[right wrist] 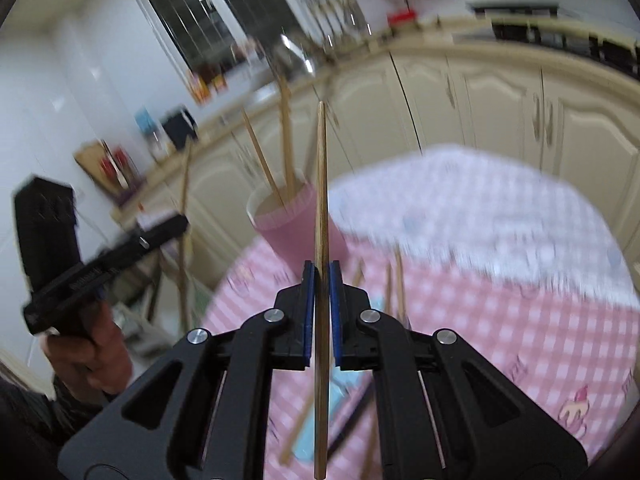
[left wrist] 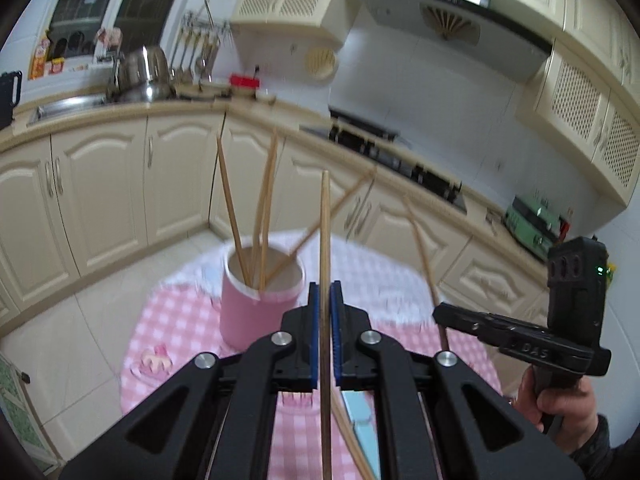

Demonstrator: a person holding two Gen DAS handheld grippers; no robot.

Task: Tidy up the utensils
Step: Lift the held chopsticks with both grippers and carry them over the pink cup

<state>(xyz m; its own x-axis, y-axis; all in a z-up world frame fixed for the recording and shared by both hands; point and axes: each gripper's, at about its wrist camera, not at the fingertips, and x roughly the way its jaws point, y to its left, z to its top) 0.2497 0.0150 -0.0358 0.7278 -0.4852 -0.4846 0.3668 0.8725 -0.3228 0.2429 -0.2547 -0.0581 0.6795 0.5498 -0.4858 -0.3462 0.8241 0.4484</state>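
Left wrist view: left gripper (left wrist: 324, 292) clamps one chopstick (left wrist: 325, 240) upright, near the pink cup (left wrist: 260, 308) on the table (left wrist: 180, 320); its long free end could knock the sticks already inside. Right wrist view: right gripper (right wrist: 322, 276) grips another chopstick (right wrist: 321, 184) just before the cup (right wrist: 298, 220); blur suggests fast motion, so it may miss the rim or tip it.

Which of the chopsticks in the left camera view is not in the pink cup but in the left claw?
The upright chopstick in the centre, clamped in the left claw. The others lean inside the pink cup behind it.
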